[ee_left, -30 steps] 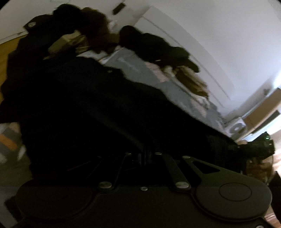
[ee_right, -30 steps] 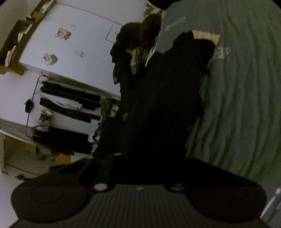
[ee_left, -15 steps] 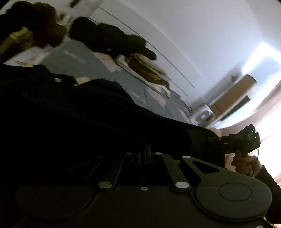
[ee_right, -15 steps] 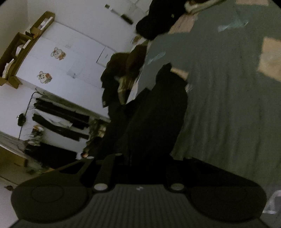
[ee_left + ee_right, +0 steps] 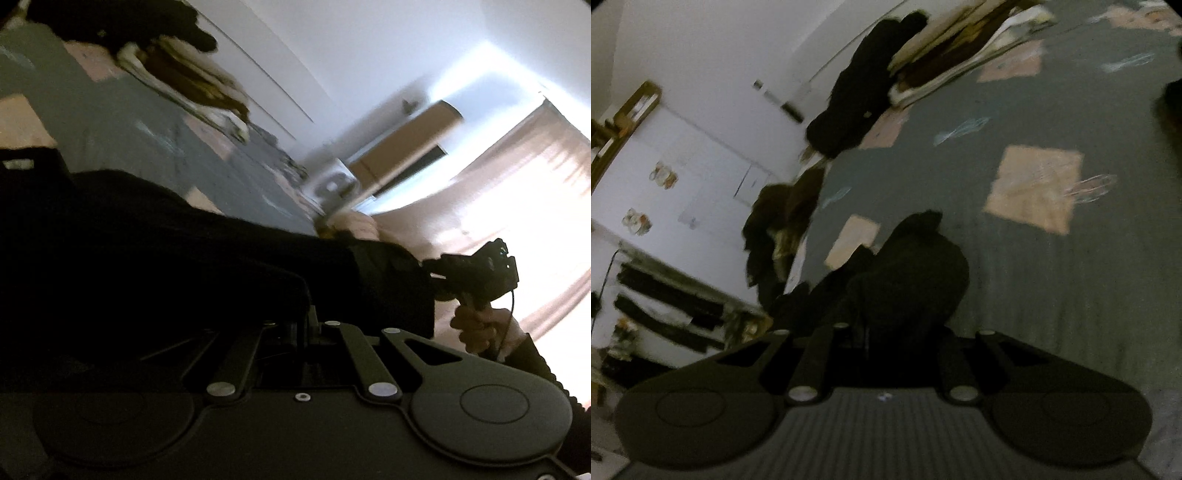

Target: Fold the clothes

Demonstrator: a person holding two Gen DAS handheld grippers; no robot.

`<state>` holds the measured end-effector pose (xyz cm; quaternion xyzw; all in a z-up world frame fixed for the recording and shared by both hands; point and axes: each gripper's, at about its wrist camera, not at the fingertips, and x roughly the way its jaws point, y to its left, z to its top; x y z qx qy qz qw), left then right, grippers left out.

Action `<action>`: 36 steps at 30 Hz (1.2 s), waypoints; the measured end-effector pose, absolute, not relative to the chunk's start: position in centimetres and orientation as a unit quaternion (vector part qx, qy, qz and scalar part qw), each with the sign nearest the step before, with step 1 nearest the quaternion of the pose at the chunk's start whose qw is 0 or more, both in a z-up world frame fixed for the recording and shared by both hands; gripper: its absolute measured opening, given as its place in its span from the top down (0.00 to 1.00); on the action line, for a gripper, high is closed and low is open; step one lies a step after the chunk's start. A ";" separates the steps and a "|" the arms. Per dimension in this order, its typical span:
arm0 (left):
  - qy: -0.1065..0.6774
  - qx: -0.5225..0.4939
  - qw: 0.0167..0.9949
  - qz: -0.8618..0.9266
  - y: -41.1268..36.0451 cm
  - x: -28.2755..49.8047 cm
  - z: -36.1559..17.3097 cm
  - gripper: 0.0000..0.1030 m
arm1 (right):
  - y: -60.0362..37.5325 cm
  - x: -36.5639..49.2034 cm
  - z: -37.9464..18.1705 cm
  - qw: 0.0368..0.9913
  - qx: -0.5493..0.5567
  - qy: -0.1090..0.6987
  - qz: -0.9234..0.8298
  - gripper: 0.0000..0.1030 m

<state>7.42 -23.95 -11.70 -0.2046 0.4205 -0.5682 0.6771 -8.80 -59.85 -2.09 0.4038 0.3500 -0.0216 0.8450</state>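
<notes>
Swinging sideways along the bed (image 5: 147,147) since a second ago, both claws carrying the black garment (image 5: 184,258) with them; dark heap and wardrobe sliding out of the left wrist view, bright curtain (image 5: 517,184) coming in at the right. Right wrist view showing much more bare bed cover than before, less of the garment.

Left claw (image 5: 306,317) pressed together, pinching the black garment; tips buried in dark cloth, hard to make out. Right claw (image 5: 424,264) also pinching the garment at its other end, gripped by a hand (image 5: 476,328) in a dark sleeve. Garment stretching between the two claws, hanging above the near edge of the bed, lower part draping down in front of the left claw.

From the right wrist, seeing the garment bunching up over the claw tips, lying over the grey-green cover with peach patches. Stack of folded clothes (image 5: 960,55) sitting at the far edge of the bed, black heap (image 5: 864,92) just beside it. Blurring throughout both views.
</notes>
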 end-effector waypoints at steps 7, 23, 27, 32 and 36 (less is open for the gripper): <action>0.478 -0.221 0.631 -0.569 -25.1 2.7 -16.1 0.98 | -64.3 -16.0 -2.8 0.842 0.395 0.356 -0.089 0.88; 0.452 -0.021 0.774 -0.443 -17.9 7.6 -15.9 0.12 | -60.4 -12.9 -12.0 0.834 0.219 0.495 -0.109 0.48; 0.445 0.003 0.797 -0.408 -16.8 11.7 -15.3 0.11 | -59.9 -10.4 -7.7 0.860 0.199 0.462 -0.080 0.33; 0.441 0.031 0.812 -0.382 -18.8 15.8 -15.9 0.11 | -58.7 -8.4 -2.5 0.875 0.147 0.459 -0.041 0.22; 0.438 0.057 0.815 -0.376 -20.4 17.1 -15.8 0.11 | -58.5 -6.2 -0.6 0.883 0.102 0.456 -0.039 0.16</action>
